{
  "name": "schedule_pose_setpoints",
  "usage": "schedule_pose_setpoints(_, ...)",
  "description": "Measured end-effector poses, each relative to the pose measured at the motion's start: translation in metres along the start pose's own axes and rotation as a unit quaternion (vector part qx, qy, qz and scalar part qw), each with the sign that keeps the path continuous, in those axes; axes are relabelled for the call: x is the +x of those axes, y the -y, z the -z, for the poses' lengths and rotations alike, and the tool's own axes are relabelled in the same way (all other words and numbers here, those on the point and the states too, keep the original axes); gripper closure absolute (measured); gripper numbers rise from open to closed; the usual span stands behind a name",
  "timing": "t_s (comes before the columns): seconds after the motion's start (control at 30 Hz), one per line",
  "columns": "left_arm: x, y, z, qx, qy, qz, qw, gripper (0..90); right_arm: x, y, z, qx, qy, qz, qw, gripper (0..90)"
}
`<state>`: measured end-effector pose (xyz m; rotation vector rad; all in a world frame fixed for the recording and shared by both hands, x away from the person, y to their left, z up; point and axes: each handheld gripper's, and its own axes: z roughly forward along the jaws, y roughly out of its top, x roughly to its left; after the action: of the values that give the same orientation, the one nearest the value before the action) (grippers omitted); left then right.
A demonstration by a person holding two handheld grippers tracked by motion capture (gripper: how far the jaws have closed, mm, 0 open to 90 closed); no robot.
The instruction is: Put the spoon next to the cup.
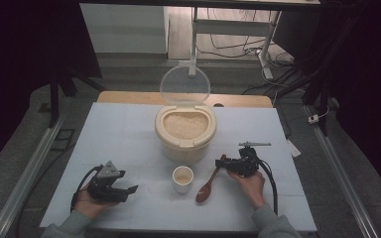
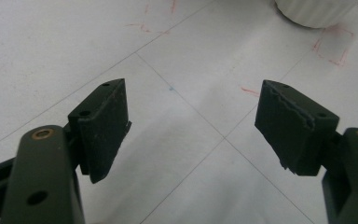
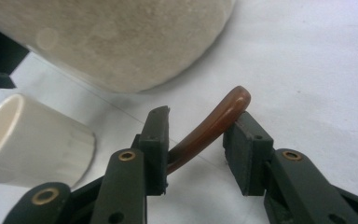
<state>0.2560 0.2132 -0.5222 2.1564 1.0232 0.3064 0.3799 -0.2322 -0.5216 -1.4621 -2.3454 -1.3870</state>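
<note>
A brown wooden spoon [image 1: 206, 190] lies on the white table [image 1: 119, 139], bowl toward me, right of a small white cup [image 1: 183, 178] with a little rice in it. My right gripper [image 1: 223, 162] sits low at the far end of the spoon. In the right gripper view the curved handle [image 3: 214, 123] runs through the gap of my right gripper [image 3: 201, 119], whose jaws stand apart and do not clamp it. My left gripper [image 1: 131, 190] rests at the front left, open and empty, as the left gripper view [image 2: 193, 126] confirms.
A cream rice container [image 1: 185, 130] full of rice stands behind the cup, its clear lid [image 1: 184, 85] tipped up and back. The container's wall [image 3: 121, 42] and the cup [image 3: 32, 140] are close ahead of my right gripper. The cup's base [image 2: 314, 9] lies ahead of my left.
</note>
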Motion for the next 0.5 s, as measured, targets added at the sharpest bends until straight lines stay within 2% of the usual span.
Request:
schedule_pose_setpoints(0.33, 0.0001, 0.0002, -0.0004, 0.001, 0.001, 0.000, 1.0000, 25.1, 0.0010, 0.0014, -0.0064, 0.010, 0.044, 0.026, 0.9986, 51.8)
schedule_pose_setpoints(0.5, 0.0000, 0.0002, -0.0006, 0.002, 0.001, 0.000, 1.0000, 25.0, 0.0022, 0.0011, -0.0069, 0.012, 0.059, 0.038, 0.9974, 49.8)
